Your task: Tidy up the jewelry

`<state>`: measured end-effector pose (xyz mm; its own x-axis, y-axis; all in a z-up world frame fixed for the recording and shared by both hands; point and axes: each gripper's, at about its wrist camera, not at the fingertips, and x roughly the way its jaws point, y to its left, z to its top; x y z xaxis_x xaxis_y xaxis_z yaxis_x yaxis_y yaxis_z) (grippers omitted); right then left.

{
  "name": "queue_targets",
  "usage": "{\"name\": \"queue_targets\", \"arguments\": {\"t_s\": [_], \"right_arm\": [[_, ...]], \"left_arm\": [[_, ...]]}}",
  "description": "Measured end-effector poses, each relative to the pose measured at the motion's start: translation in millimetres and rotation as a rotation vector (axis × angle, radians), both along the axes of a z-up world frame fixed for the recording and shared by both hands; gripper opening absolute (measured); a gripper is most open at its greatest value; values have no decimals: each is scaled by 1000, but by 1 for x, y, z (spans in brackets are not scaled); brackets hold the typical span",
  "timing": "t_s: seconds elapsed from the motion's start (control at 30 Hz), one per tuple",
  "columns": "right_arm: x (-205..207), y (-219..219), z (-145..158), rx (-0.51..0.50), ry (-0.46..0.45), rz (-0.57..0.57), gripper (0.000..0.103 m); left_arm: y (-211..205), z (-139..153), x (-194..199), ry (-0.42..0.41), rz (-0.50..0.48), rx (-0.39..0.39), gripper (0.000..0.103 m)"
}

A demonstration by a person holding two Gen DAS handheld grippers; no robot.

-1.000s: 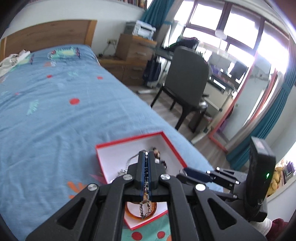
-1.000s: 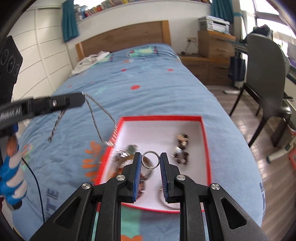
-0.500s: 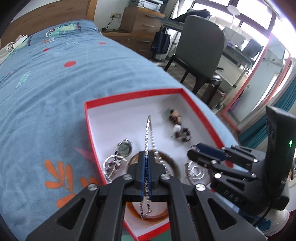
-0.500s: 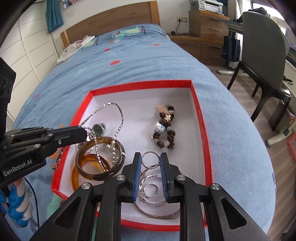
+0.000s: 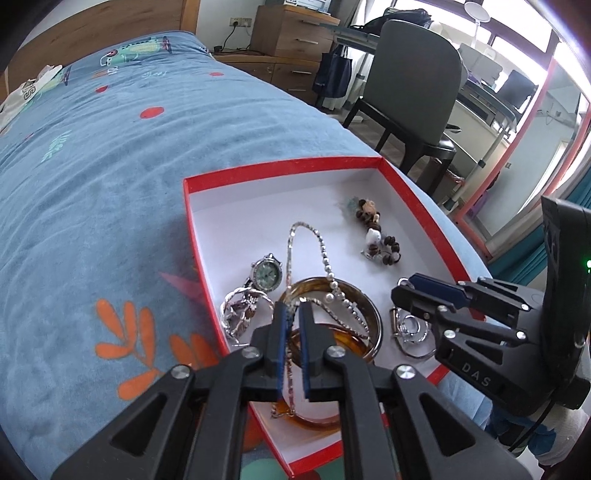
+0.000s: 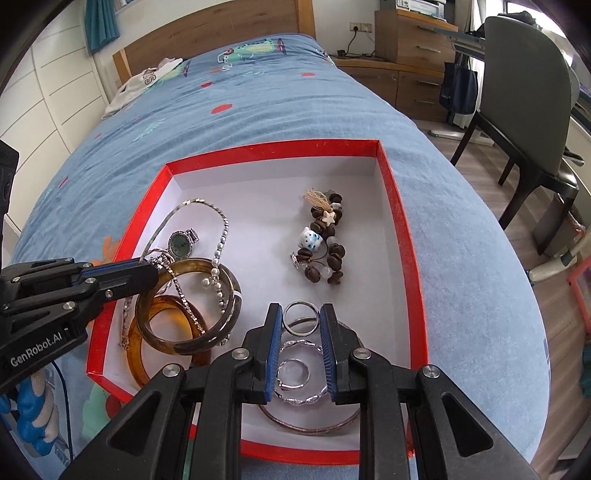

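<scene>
A red box (image 5: 280, 170) with a white inside lies on the blue bedspread; it also shows in the right wrist view (image 6: 400, 229). In it lie a silver chain necklace (image 5: 321, 254), a small watch (image 5: 266, 273), amber bangles (image 6: 184, 314), a brown bead bracelet (image 6: 325, 240) and silver rings (image 6: 293, 373). My left gripper (image 5: 291, 314) hangs low over the bangles, its jaws slightly apart, with the chain's end lying between them. My right gripper (image 6: 301, 314) is shut on a silver ring (image 6: 300, 312) just above the box floor.
The bed runs back to a wooden headboard (image 6: 207, 33) with white clothing (image 6: 147, 81) near it. A dark office chair (image 6: 524, 92) and wooden drawers (image 6: 410, 33) stand to the right on the wood floor. The box sits near the bed's front edge.
Both grippers came down into the box. The chain that hung from my left gripper now lies spread in the box, and the left jaws have parted a little. The right still holds the ring.
</scene>
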<state>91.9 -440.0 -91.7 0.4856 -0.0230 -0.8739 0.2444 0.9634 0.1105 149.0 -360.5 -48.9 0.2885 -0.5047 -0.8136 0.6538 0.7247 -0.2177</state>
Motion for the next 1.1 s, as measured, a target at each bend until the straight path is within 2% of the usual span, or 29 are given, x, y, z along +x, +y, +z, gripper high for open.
{"name": "queue_targets", "arguments": {"t_s": [0.07,0.1,0.43,0.5,0.6,0.7,0.9,1.03,1.1], "right_arm": [[-3,1,2,2,-2,-4,28],[-3,0,3,2,-4,-7,32],[-25,13,31,13,-47,-35,36],[-30,19,38,16,-60,-38,41],[-37,32,52,31,-86,-39,42],[-42,49,66,36,-109,-21,44],[-51,94,94,44,-162,51,52],[-59,127,110,46,-185,105,55],[-63,140,116,44,-195,125,57]], "left_arm": [[2,3,-1,1,7,-6,20],[3,5,-2,-1,9,-7,21],[31,35,-27,-37,59,-25,27],[44,43,-34,-46,85,-28,28],[64,55,-45,-80,127,-9,29],[88,70,-56,-119,185,-1,39],[141,100,-81,-196,308,30,43],[173,112,-98,-219,371,46,45],[190,119,-108,-235,403,52,50]]}}
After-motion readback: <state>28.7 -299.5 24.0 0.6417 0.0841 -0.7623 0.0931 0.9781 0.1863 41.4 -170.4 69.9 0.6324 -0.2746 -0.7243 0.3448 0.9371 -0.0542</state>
